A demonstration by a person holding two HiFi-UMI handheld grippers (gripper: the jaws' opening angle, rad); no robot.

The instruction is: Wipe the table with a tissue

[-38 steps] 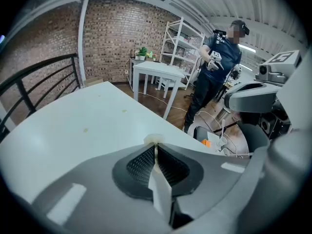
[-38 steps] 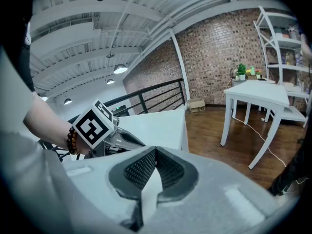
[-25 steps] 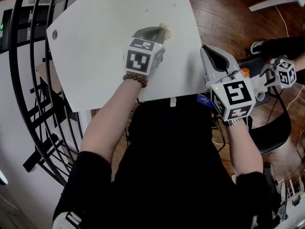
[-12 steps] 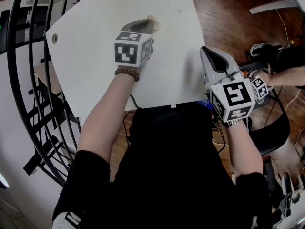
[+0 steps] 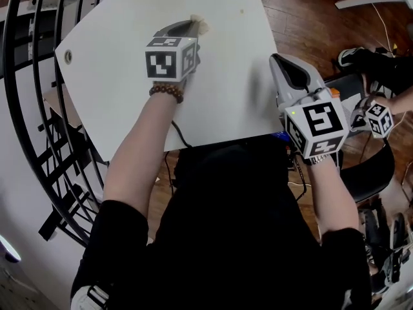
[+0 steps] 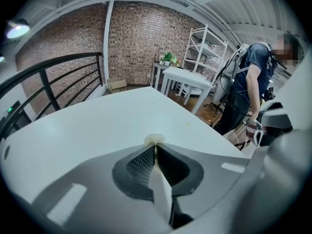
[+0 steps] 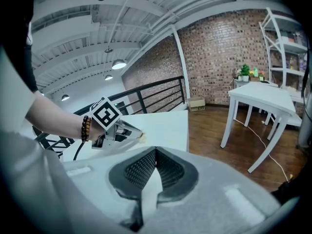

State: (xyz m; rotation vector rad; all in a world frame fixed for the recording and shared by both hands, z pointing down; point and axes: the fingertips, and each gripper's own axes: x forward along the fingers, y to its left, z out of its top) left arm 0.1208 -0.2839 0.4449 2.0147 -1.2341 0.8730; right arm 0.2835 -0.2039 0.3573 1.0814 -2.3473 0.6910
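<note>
My left gripper (image 5: 193,23) is shut on a small crumpled tissue (image 5: 198,24) and holds it down on the white table (image 5: 116,63), near the table's far middle. In the left gripper view a wad of tissue (image 6: 155,139) sticks out past the closed jaws of that gripper (image 6: 155,147), and a strip of it runs back between them. My right gripper (image 5: 279,60) hovers at the table's right edge, shut with nothing in it; its tips (image 7: 155,150) meet in the right gripper view. That view also shows the left gripper (image 7: 139,134) with the tissue (image 7: 142,137) on the tabletop.
A yellowish speck (image 5: 242,10) lies on the table right of the tissue. A black railing (image 5: 26,108) curves along the table's left side. Another person (image 6: 248,77) stands to the right by a chair (image 5: 368,173), holding a marker-cube gripper (image 5: 377,118). Wood floor lies beyond.
My left gripper has slid the tissue across the table, away from me and to the left. My right gripper has barely shifted. The other person's marker-cube gripper has moved about at the right.
</note>
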